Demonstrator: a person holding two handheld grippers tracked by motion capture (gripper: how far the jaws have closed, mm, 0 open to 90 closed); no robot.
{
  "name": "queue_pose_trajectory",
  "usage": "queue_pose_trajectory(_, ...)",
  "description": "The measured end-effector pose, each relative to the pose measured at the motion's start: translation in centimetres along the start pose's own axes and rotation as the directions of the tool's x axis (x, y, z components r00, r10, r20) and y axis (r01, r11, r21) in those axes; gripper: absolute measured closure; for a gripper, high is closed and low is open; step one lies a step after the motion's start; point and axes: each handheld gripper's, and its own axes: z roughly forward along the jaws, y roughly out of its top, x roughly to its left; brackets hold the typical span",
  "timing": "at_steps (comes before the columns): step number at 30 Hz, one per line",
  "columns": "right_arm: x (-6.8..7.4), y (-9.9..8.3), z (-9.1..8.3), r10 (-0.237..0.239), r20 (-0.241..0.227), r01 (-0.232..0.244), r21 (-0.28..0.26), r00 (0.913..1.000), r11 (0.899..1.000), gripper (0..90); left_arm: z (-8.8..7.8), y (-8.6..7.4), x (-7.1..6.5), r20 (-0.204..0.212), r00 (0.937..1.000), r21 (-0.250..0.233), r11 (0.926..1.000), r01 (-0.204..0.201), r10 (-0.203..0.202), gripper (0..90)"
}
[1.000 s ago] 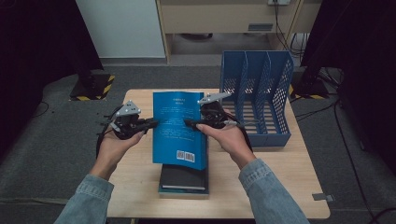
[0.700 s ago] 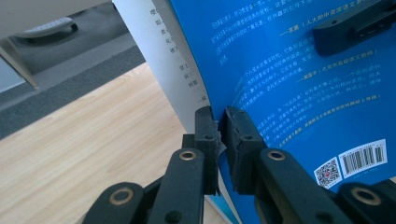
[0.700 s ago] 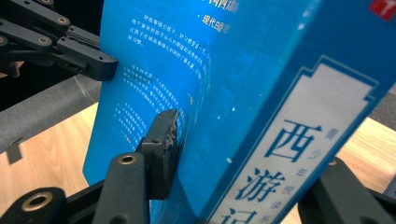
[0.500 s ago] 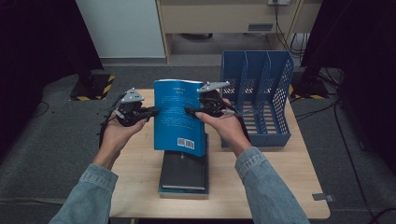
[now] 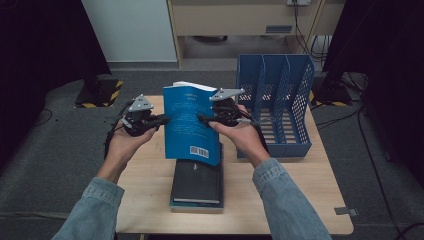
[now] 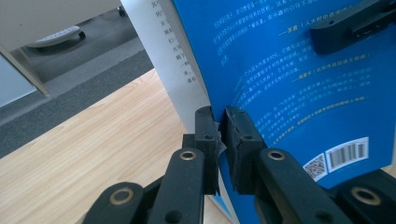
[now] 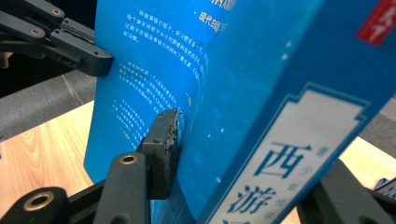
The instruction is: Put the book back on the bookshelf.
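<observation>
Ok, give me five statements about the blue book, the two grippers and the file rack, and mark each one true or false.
1. The blue book is held up off the table by both grippers. True.
2. The left gripper is open and clear of the book. False: its jaws pinch the back cover's edge.
3. The right gripper clamps the book at its spine side. True.
4. The blue file rack already has a book in it. False: its slots are empty.
5. The table under the raised book is bare. False: a dark book lies flat there.
</observation>
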Motion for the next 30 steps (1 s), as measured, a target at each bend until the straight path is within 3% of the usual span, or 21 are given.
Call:
queue_pose_trajectory(8, 1.9, -1.1, -1.9, -0.055, -0.017, 0.054, -0.048, 0.9984, 0.997, 54.6, -2.1, -1.7, -2.1, -0.015, 0.9997, -0.025, 0.9995, -0.021, 0.02, 83.5)
queue_pose_trajectory(14, 3.4, -1.6, -3.3, -0.083, -0.043, 0.08, -0.06, 0.9956, 0.995, 55.5, -3.3, -2.6, -2.7, -0.002, 0.9996, -0.036, 0.999, -0.027, 0.027, 83.4)
queue_pose_trajectory(18, 4.1, -1.6, -4.1, -0.073, -0.078, 0.07, -0.041, 0.9943, 0.997, 54.2, -3.9, -2.9, -3.3, 0.006, 0.9994, -0.036, 0.9988, -0.034, 0.034, 83.3)
queue_pose_trajectory(25, 4.9, -1.5, -5.1, -0.096, -0.135, 0.095, -0.015, 0.9861, 0.995, 49.4, -4.6, -3.4, -3.8, 0.023, 0.999, -0.033, 0.9987, -0.039, 0.039, 82.9)
queue_pose_trajectory(30, 5.3, -0.8, -5.3, -0.11, -0.148, 0.116, 0.028, 0.9828, 0.993, 42.2, -4.9, -3.5, -3.9, 0.032, 0.9984, -0.023, 0.9987, -0.046, 0.047, 83.1)
